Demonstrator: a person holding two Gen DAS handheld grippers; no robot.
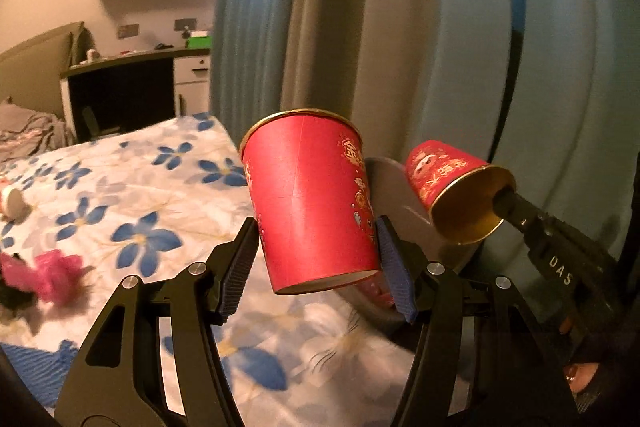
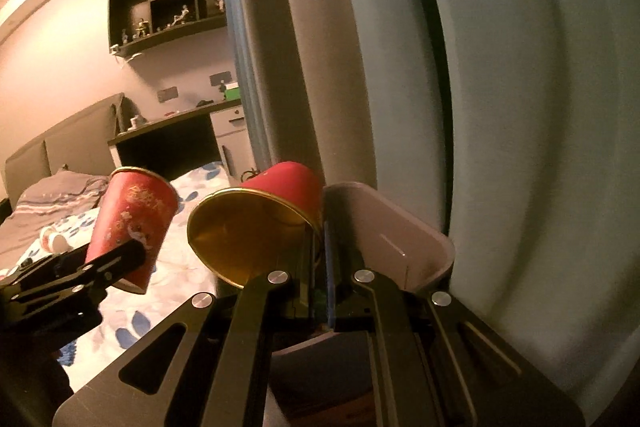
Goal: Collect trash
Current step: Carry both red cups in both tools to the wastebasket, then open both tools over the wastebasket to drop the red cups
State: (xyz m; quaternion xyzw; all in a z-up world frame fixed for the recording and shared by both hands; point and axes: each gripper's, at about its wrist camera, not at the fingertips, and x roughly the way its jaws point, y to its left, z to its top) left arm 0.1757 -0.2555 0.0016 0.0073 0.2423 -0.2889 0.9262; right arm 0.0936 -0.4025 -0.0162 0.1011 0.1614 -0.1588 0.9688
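Over the bed edge, beside the grey bin: left gripper half-open, clamping upright red cup mid-wall; right gripper fully closed, pinching tipped second cup by its rim. Probably light, thin, crushable paper; grip gently.

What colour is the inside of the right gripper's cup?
Gold inside the cup; clearest in the right wrist view.

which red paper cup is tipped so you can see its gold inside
The red paper cup pinched at its rim by the right tool. The left tool holds the other cup upright around its body.
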